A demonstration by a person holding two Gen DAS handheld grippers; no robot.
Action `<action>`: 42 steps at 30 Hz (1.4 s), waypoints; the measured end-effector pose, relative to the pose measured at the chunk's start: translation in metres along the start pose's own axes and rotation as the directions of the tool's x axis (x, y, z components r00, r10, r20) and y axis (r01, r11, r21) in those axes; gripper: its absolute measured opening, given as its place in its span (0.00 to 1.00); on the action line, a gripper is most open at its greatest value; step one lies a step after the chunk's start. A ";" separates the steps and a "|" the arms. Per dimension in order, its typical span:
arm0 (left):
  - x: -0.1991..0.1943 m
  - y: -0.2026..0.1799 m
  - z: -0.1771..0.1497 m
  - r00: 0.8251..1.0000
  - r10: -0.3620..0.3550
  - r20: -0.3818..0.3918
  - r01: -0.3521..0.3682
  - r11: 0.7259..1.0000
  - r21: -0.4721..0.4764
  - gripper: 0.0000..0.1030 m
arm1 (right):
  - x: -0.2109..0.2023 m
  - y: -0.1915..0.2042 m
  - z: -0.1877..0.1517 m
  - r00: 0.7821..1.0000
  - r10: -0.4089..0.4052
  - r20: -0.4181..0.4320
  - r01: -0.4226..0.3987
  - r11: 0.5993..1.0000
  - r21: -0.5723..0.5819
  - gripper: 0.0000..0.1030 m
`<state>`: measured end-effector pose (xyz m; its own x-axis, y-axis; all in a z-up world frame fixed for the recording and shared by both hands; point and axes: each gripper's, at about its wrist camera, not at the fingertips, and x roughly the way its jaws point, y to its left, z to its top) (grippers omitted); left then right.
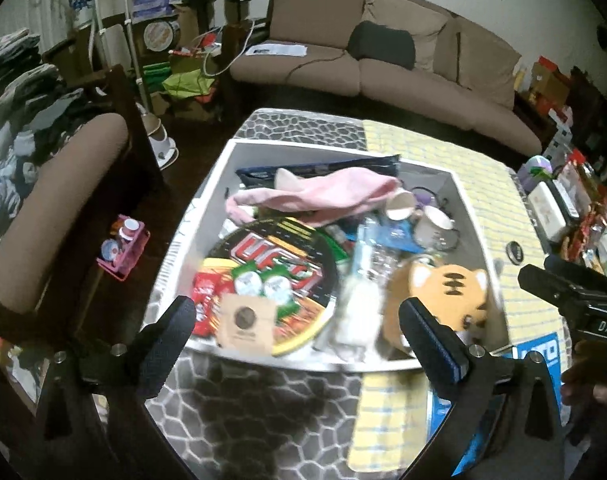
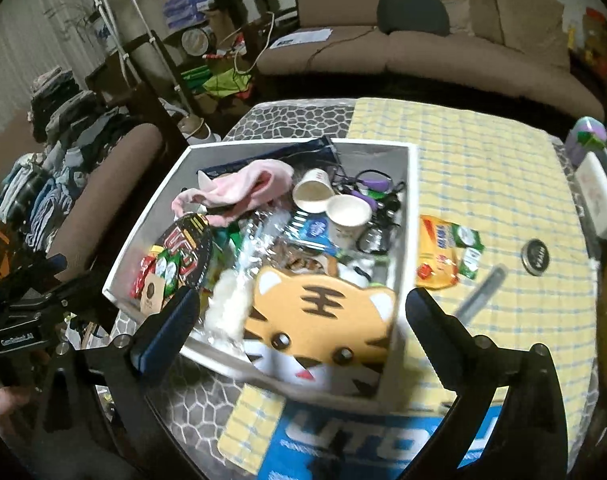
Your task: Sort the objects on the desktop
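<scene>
Right wrist view shows you both grippers, left gripper and right gripper, released and empty above the white rectangular box holding the orange striped tiger plush.

A soft plush tiger lies in the matt white box beside glossy plastic wrappers.
</scene>
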<state>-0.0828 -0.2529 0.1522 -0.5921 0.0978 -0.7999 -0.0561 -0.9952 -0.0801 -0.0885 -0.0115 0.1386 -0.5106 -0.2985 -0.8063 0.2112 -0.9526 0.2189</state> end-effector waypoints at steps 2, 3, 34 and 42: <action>-0.006 -0.014 -0.003 1.000 -0.002 0.005 0.002 1.000 0.018 1.00 | -0.007 -0.011 -0.005 1.000 -0.001 0.003 0.001 1.000 -0.001 1.00; -0.008 -0.019 -0.004 1.000 -0.004 0.006 0.004 1.000 0.026 1.00 | -0.011 -0.017 -0.008 1.000 -0.006 0.003 0.006 1.000 -0.007 1.00; 0.064 -0.320 -0.037 0.973 -0.185 -0.135 0.222 0.909 0.354 1.00 | -0.095 -0.281 -0.048 0.996 -0.089 0.026 0.082 0.976 0.202 1.00; 0.141 -0.364 -0.047 0.967 -0.085 -0.242 0.194 0.859 0.473 0.94 | -0.058 -0.319 -0.056 1.000 0.010 0.000 -0.010 0.970 0.241 0.95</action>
<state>-0.1080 0.1231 0.0411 -0.3729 0.1795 -0.9103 -0.5432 -0.8376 0.0573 -0.0800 0.3128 0.0846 -0.5087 -0.3080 -0.8040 0.0087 -0.9356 0.3529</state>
